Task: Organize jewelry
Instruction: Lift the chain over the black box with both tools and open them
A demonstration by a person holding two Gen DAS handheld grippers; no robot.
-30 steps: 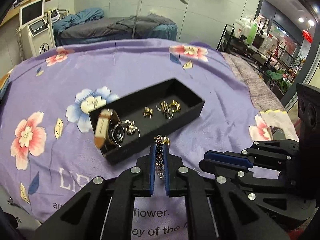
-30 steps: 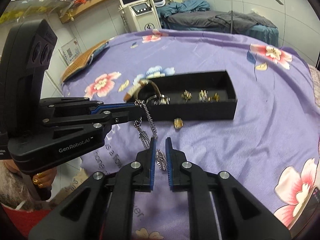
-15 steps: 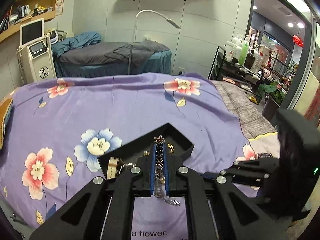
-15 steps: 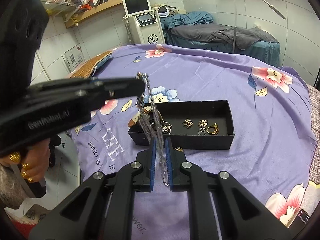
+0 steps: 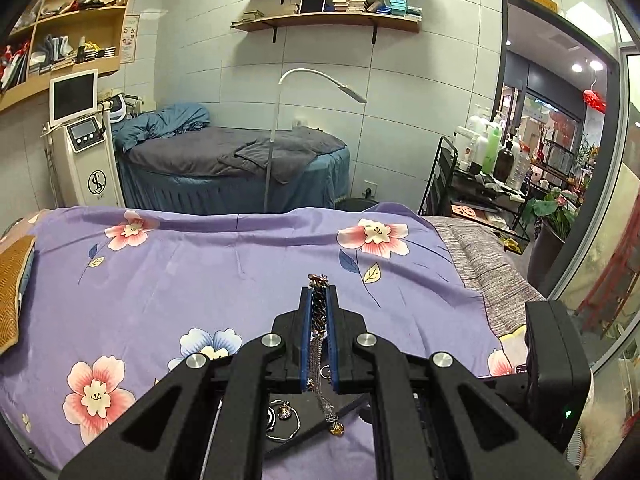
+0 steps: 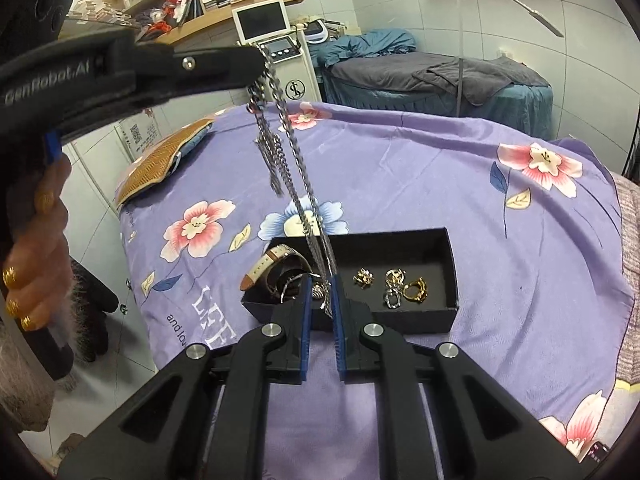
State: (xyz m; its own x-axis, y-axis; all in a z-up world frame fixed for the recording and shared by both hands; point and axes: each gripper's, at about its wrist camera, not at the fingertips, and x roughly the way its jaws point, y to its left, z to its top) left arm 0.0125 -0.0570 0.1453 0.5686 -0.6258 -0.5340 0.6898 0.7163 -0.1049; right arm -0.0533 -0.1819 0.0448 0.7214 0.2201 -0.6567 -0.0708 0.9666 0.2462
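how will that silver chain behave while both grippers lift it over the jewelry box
Probably limp: the silver chain hangs in slack strands from the left gripper down to the right gripper. It likely swings, since loose ends dangle. It might snag the watch in the black box below.

My two tongs [image 5: 319, 336] [image 6: 321, 320] are matte black with blue finger pads and silver screws. White lettering marks one; my hand [image 6: 34, 264] shows gold-painted nails.
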